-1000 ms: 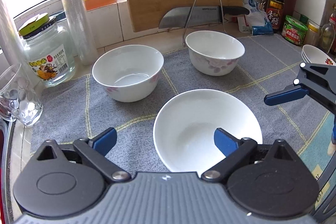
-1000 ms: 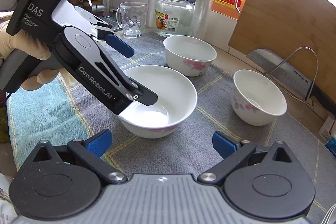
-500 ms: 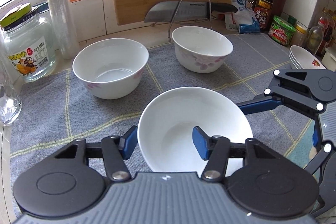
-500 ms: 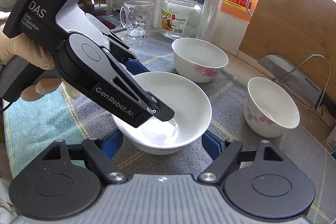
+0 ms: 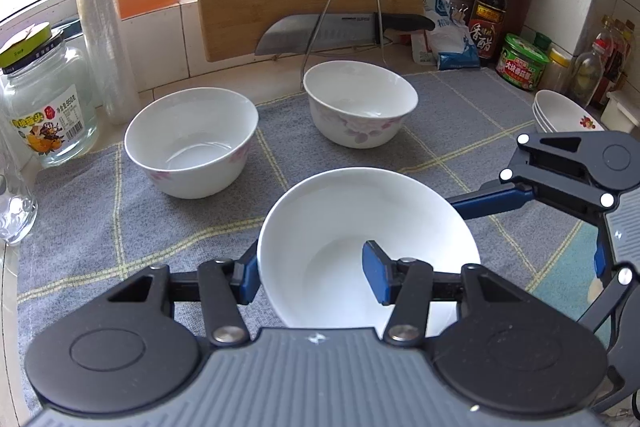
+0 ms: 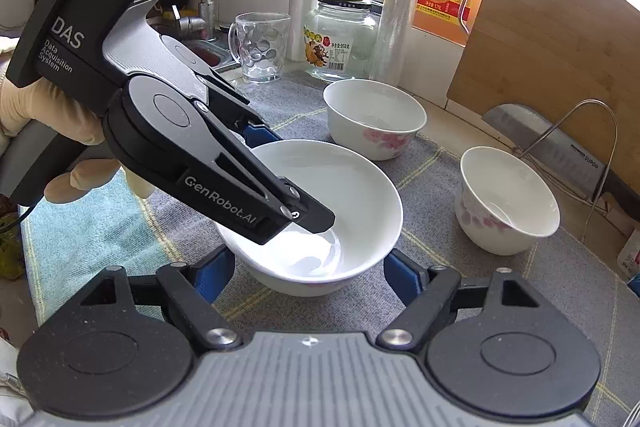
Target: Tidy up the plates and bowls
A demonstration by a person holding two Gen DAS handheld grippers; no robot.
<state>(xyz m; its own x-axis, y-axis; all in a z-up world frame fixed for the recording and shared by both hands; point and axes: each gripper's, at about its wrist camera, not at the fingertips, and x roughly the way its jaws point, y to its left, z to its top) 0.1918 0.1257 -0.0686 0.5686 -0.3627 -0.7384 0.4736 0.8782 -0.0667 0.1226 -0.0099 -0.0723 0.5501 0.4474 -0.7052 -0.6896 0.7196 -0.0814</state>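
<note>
A: Left wrist view first — where is the nearest bowl?

B: The shallow white bowl sits near centre on the grey cloth. The left gripper pinches its near-left rim: one blue pad outside the wall, the other inside the bowl.

A: And the room around it?

B: Bare cloth lies between it and the two deeper bowls beyond — the left floral bowl far left, the right floral bowl far centre, well apart from each other. The right gripper comes in from the right, one blue finger reaching the shallow bowl's far-right edge. A stack of small dishes sits at the cloth's far right border, and a knife rests on a wire rack behind.

A: Now the right wrist view.

B: The right gripper is spread, its pads either side of the shallow bowl low on the wall; I cannot tell whether they touch. The left gripper clamps the rim from the left, its black finger lying inside. The left floral bowl stands far centre, the right floral bowl to the right, with open cloth between all three. A glass mug and a jar line the far edge.
</note>
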